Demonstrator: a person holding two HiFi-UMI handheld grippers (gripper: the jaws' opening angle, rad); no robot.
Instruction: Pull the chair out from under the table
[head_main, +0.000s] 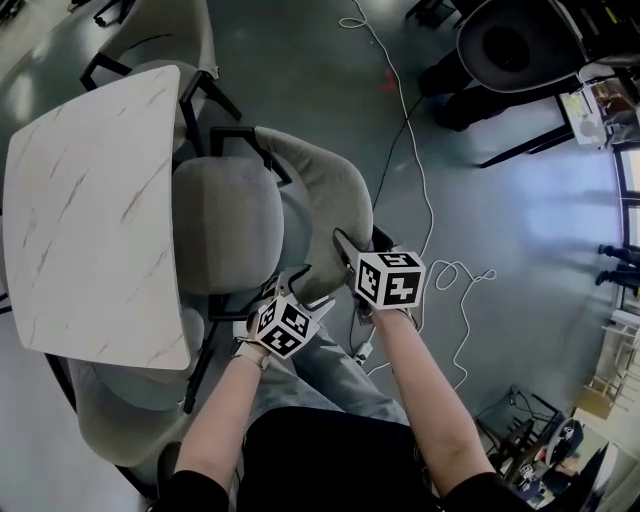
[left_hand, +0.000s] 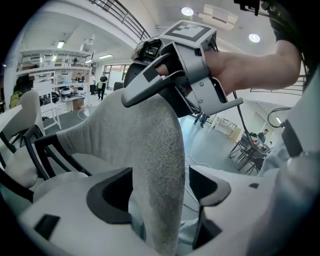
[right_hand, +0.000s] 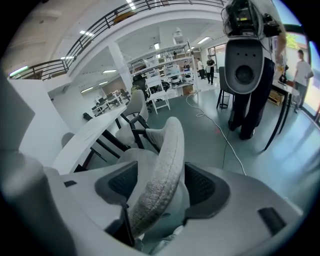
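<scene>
A grey upholstered chair (head_main: 225, 220) stands with its seat partly under the white marble-patterned table (head_main: 90, 220). Its curved backrest (head_main: 320, 185) faces me. My left gripper (head_main: 290, 285) straddles the backrest's near end, and in the left gripper view the grey cloth (left_hand: 155, 165) stands between the left gripper's (left_hand: 160, 192) jaws with a gap on each side, so it is open. My right gripper (head_main: 350, 250) straddles the backrest's top edge a little farther along. In the right gripper view the padded rim (right_hand: 162, 170) passes between the right gripper's (right_hand: 160, 185) open jaws without touching the pads.
A second grey chair (head_main: 170, 40) stands at the table's far side and a third (head_main: 120, 410) at its near left. A white cable (head_main: 420, 180) snakes over the grey floor to the right. A black round-backed chair (head_main: 510, 45) and desks stand at the far right.
</scene>
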